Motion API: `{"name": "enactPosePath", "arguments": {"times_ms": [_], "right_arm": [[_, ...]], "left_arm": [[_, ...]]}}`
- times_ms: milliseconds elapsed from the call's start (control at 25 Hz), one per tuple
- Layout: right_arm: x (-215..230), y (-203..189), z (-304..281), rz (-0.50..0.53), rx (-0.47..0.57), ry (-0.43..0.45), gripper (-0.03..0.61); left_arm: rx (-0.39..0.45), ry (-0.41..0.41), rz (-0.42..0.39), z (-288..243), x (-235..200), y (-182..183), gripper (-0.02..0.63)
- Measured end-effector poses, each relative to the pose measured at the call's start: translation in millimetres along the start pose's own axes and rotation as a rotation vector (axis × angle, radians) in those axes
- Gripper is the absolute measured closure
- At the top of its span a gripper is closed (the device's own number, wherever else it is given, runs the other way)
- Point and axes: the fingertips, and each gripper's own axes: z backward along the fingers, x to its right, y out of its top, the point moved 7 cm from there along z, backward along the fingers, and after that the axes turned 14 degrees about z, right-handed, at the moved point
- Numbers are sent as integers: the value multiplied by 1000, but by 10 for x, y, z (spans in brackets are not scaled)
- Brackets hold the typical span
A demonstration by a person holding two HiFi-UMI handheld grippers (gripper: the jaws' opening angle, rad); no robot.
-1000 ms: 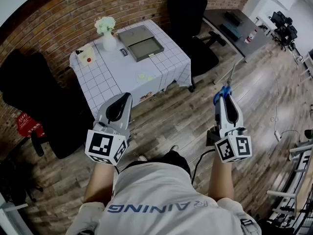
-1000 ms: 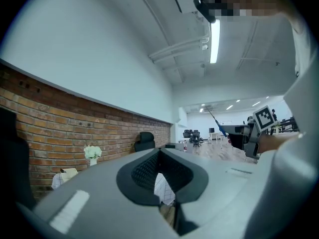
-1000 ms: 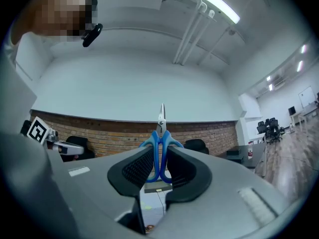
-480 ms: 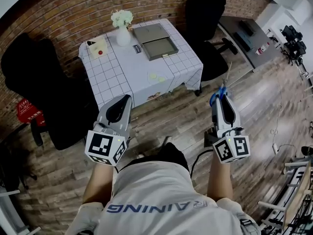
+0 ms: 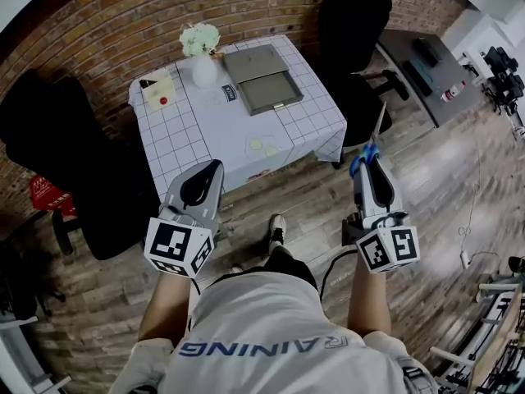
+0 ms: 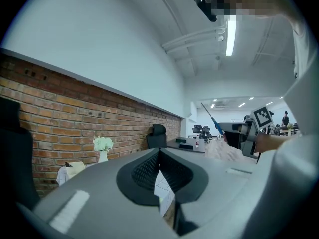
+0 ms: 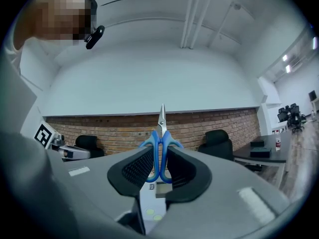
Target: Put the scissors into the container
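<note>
Blue-handled steel scissors (image 7: 161,118) are clamped by their loops in the right gripper (image 7: 159,158), held level and forward at four o'clock from the white checked table (image 5: 205,130). Their long axis stands upright, blades toward twelve o'clock. The left gripper (image 6: 159,153), also level, has its tips together on nothing. The grey rectangular container (image 5: 269,93) lies well apart on the table.

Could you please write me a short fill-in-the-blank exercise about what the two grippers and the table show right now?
1. The right gripper is shut on the scissors, which have ___ handles.
2. The scissors' blades point ___.
3. The left gripper holds ___.
4. The grey container sits on the checked table, which stands against a ___ wall.

Missing words: blue; up; nothing; brick.
</note>
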Motion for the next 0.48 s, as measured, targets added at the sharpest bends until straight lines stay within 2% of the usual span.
{"name": "enactPosePath", "arguments": {"times_ms": [240, 480], "right_arm": [[594, -138, -499, -26, -18, 5, 474], [1167, -329, -1033, -40, -19, 53, 474]], "left_arm": [[-8, 25, -13, -681, 6, 136, 615], [-19, 86, -34, -1309, 31, 221, 615]]}}
